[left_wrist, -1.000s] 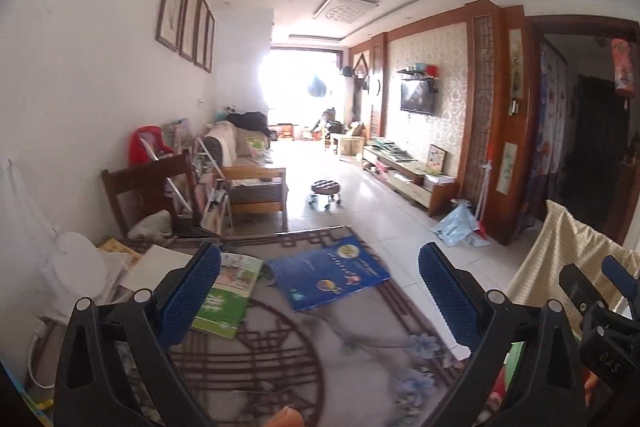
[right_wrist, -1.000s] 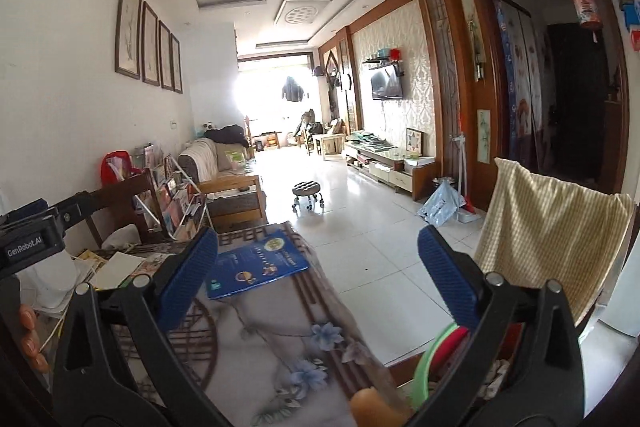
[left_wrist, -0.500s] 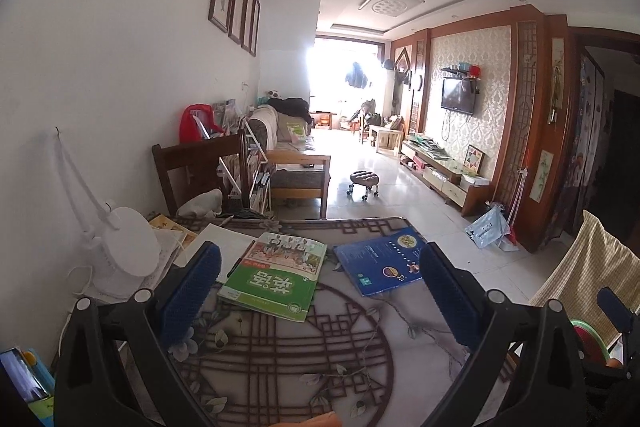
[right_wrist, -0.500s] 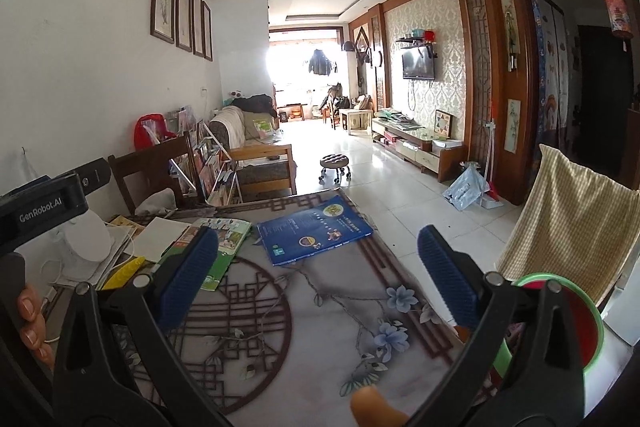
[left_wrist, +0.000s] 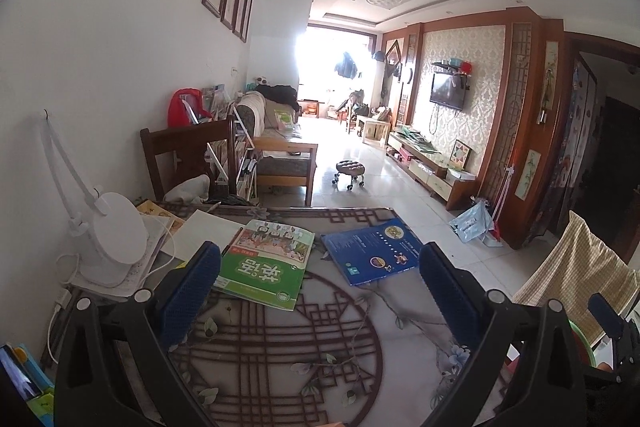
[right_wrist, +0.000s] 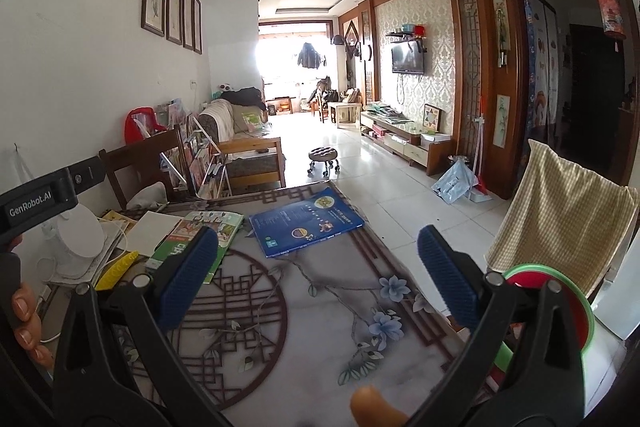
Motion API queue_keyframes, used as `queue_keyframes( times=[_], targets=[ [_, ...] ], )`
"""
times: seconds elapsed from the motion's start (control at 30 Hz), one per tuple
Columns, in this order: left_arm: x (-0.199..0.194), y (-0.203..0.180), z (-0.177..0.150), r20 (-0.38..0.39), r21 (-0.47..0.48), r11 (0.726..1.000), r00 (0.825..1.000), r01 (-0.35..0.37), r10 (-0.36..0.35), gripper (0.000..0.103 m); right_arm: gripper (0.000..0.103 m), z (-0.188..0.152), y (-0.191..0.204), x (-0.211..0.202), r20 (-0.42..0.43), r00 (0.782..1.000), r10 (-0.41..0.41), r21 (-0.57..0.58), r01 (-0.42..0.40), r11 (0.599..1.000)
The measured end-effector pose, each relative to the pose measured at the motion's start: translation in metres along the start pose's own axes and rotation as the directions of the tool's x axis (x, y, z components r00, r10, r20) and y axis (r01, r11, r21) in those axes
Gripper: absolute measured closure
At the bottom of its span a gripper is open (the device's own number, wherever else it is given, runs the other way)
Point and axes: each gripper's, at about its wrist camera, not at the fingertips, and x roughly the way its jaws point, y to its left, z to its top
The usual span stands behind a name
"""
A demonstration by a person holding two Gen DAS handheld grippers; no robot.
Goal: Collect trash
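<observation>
My left gripper hangs open over a table with a patterned cover, nothing between its blue pads. My right gripper is open too, above the same table, and holds nothing. A green book and a blue book lie flat ahead of both. A round bin with a green rim and red inside stands by the table's right edge, beside my right gripper. A yellow item lies left of the green book. A blue plastic bag sits on the floor.
A white desk lamp and papers crowd the table's left side by the wall. A wooden chair stands behind the table, and a chair draped with checked cloth at the right. A person's hand holds the left gripper.
Both cameras have tilted down and swung left, so more of the table and the books shows. The bin has come into the right wrist view. Both grippers stayed open.
</observation>
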Motion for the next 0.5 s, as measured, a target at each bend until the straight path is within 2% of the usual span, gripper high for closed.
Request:
queue_keyframes(
  times=[0.5],
  targets=[
    [0.002,0.0013,-0.0034,-0.014,-0.003,1.0,1.0,0.006,-0.006,0.008,0.005,-0.0019,0.0007,0.0056,-0.027,1.0,-0.009,0.003,0.01,1.0]
  ],
)
